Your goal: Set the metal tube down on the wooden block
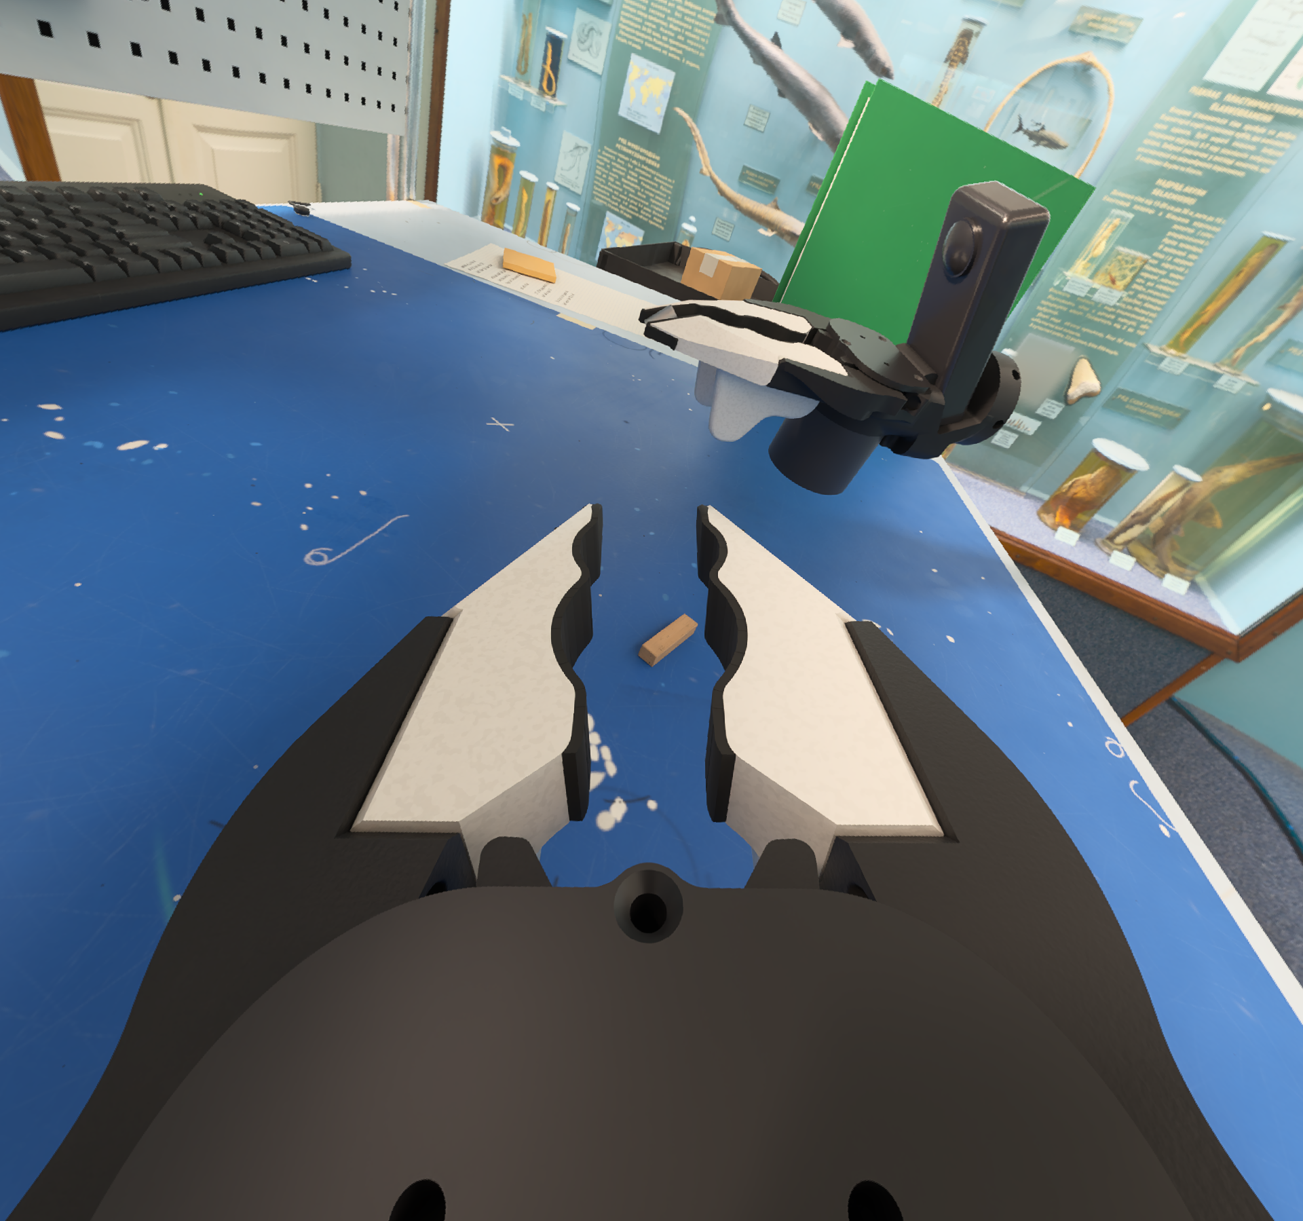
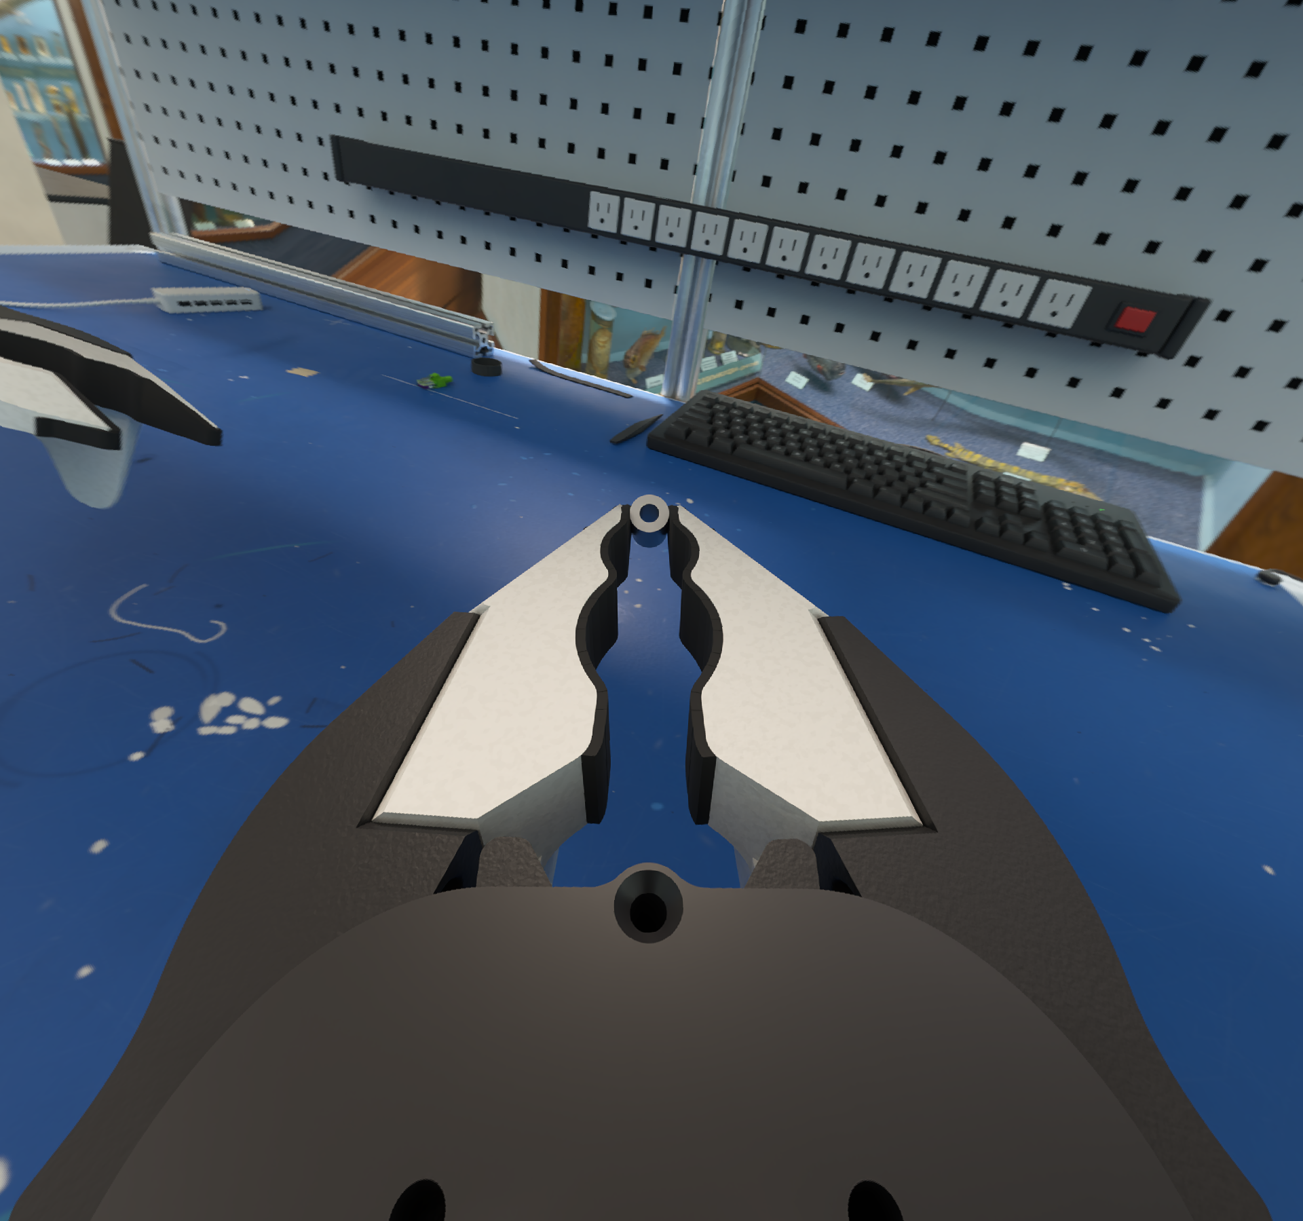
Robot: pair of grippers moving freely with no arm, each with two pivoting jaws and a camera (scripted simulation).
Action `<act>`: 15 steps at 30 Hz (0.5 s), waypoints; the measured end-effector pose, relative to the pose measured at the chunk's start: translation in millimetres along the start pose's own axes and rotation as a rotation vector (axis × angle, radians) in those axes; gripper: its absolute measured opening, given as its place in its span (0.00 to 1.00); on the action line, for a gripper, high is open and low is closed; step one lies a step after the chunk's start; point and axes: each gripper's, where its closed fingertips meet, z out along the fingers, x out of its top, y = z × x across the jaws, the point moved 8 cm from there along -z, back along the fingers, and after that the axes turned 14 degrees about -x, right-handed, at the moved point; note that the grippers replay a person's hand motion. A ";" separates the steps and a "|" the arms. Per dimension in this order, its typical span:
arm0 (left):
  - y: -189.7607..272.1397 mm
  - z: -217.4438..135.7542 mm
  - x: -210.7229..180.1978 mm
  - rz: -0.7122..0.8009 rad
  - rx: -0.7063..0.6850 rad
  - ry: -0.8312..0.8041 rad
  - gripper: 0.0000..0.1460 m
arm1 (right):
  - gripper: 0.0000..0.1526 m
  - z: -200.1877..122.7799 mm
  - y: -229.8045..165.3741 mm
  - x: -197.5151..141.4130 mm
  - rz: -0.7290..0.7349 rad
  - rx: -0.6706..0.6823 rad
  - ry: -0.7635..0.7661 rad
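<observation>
Overhead, two grippers share the blue bench [image 1: 211, 454]. One wooden block [image 1: 668, 638] lies below the left gripper [image 1: 649, 517], parted and empty. The right gripper [image 2: 649, 517] pinches one metal tube [image 2: 649, 512], end-on, at its nearly closed tips.

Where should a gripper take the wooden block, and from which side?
Grip the block across its narrow width, on the two long side faces near the middle, coming from above. It lies flat on the table, long and thin, so its length may be too wide for the fingers.
</observation>
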 end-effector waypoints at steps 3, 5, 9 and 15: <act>1.4 1.6 -0.9 0.027 0.017 -0.015 0.18 | 0.06 1.7 -1.0 -3.6 0.010 0.009 -0.037; 2.5 2.3 -0.7 0.038 0.024 -0.003 0.18 | 0.06 3.1 0.6 -5.4 0.008 0.006 -0.047; 1.2 1.5 -0.7 0.016 0.018 0.032 0.18 | 0.06 4.5 0.0 -8.3 -0.052 -0.006 0.010; -2.7 -0.3 -1.3 -0.001 0.023 0.043 0.18 | 0.06 6.0 -3.0 -9.8 -0.071 0.018 0.004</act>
